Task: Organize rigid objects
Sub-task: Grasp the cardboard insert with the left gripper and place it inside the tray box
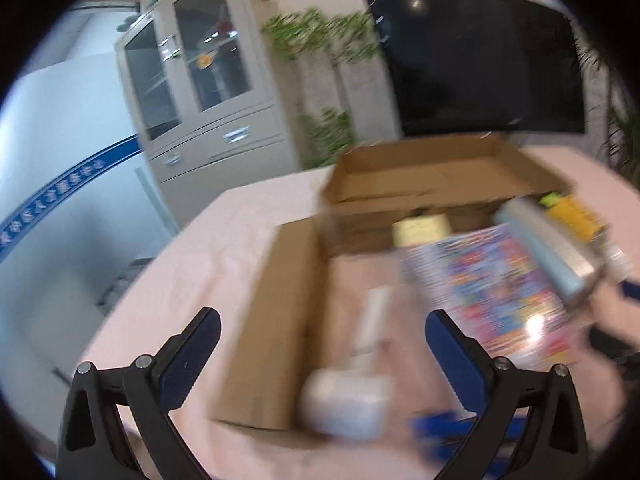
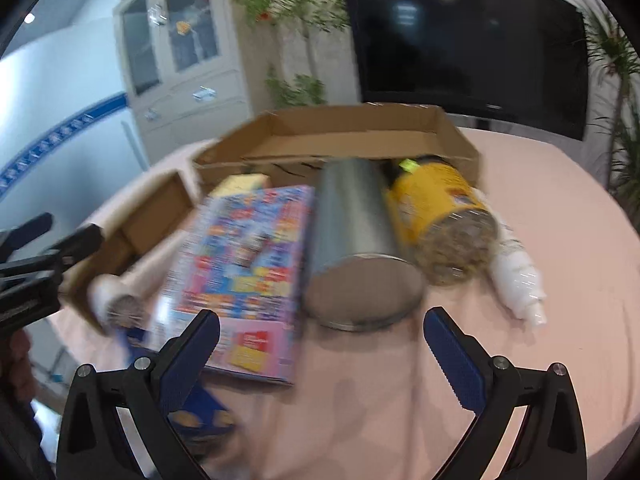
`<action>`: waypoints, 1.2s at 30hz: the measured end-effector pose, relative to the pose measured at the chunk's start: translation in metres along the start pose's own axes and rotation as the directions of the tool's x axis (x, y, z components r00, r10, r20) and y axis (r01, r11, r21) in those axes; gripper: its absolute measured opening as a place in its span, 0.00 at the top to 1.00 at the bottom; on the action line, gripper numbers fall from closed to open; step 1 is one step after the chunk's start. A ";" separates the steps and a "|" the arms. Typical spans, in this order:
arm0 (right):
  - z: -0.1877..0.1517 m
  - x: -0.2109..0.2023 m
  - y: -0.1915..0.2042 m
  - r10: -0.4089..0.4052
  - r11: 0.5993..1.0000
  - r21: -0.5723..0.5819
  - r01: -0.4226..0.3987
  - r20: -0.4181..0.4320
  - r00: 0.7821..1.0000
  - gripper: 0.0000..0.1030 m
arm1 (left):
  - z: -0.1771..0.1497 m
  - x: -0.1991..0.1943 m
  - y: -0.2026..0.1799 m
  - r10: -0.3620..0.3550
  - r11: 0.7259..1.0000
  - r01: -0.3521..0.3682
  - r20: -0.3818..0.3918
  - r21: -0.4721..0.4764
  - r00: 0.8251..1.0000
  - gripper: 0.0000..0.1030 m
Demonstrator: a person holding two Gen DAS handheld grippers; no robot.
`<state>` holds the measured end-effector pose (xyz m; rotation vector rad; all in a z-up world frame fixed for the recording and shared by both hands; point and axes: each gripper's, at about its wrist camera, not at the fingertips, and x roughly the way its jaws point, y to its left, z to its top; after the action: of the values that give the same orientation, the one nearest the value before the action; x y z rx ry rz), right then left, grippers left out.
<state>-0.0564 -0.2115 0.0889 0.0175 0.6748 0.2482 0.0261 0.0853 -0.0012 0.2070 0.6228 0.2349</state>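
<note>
Both views are blurred. On the pink table, a colourful flat box point(image 2: 244, 264) lies beside a silver can point(image 2: 356, 248) on its side, a yellow jar point(image 2: 440, 216) and a white bottle point(image 2: 516, 276). My right gripper point(image 2: 322, 332) is open and empty, just short of the silver can. My left gripper point(image 1: 322, 336) is open and empty above a small cardboard box point(image 1: 276, 320) holding a white object point(image 1: 344, 404). The colourful box point(image 1: 492, 284) and silver can point(image 1: 548, 248) show at the right of the left wrist view.
A large open cardboard box point(image 2: 352, 136) stands behind the objects, also in the left wrist view point(image 1: 432, 172). A white roll point(image 2: 120, 300) lies at the left. The left gripper's body point(image 2: 36, 256) shows at the left edge. A TV, a cabinet and plants stand behind the table.
</note>
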 end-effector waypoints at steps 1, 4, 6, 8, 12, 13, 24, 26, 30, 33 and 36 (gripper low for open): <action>0.002 -0.002 0.007 0.046 0.999 -0.009 -0.046 0.010 0.999 0.00 | -0.003 0.008 0.008 0.010 1.000 -0.010 -0.029 0.009 1.000 0.10; 0.006 -0.004 0.030 0.137 0.989 -0.055 -0.136 0.017 0.990 0.00 | -0.021 0.040 0.024 0.010 0.998 -0.002 -0.149 0.059 0.989 0.44; 0.009 -0.002 0.047 0.199 0.977 -0.085 -0.198 0.005 0.980 0.01 | -0.031 0.050 0.024 0.057 0.991 -0.039 -0.145 0.127 0.988 0.51; 0.011 0.002 0.071 0.258 0.959 -0.119 -0.258 -0.014 0.966 0.03 | -0.029 0.050 0.032 0.047 0.992 -0.029 -0.143 0.127 0.989 0.63; 0.016 0.025 0.103 0.323 0.940 -0.097 -0.328 -0.062 0.944 0.06 | -0.020 0.052 0.074 -0.018 1.000 0.016 -0.165 -0.012 0.986 0.83; 0.016 0.028 0.102 0.327 0.939 -0.092 -0.333 -0.069 0.942 0.07 | -0.021 0.057 0.087 -0.041 0.998 0.032 -0.186 -0.050 0.982 0.85; 0.075 0.142 0.233 0.332 0.922 -0.105 -0.374 -0.286 0.899 0.22 | -0.050 0.080 0.155 -0.310 0.913 0.202 -0.282 -0.354 0.908 0.87; 0.072 0.154 0.251 0.295 0.928 -0.128 -0.351 -0.324 0.899 0.38 | -0.052 0.078 0.159 -0.335 0.898 0.211 -0.289 -0.386 0.897 0.87; 0.050 0.191 0.277 0.251 0.935 -0.121 -0.332 -0.436 0.864 0.62 | -0.050 0.076 0.155 -0.347 0.898 0.222 -0.302 -0.380 0.888 0.86; 0.041 0.202 0.281 0.257 0.936 -0.096 -0.339 -0.472 0.844 0.76 | -0.051 0.075 0.155 -0.350 0.898 0.228 -0.297 -0.375 0.889 0.86; 0.045 0.212 0.284 0.255 0.941 -0.081 -0.328 -0.469 0.846 0.77 | -0.047 0.074 0.153 -0.350 0.900 0.232 -0.296 -0.368 0.889 0.87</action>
<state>0.0686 0.1161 0.0207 -0.0941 1.1201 0.6149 0.0322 0.2576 -0.0391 -0.2580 0.9554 0.0740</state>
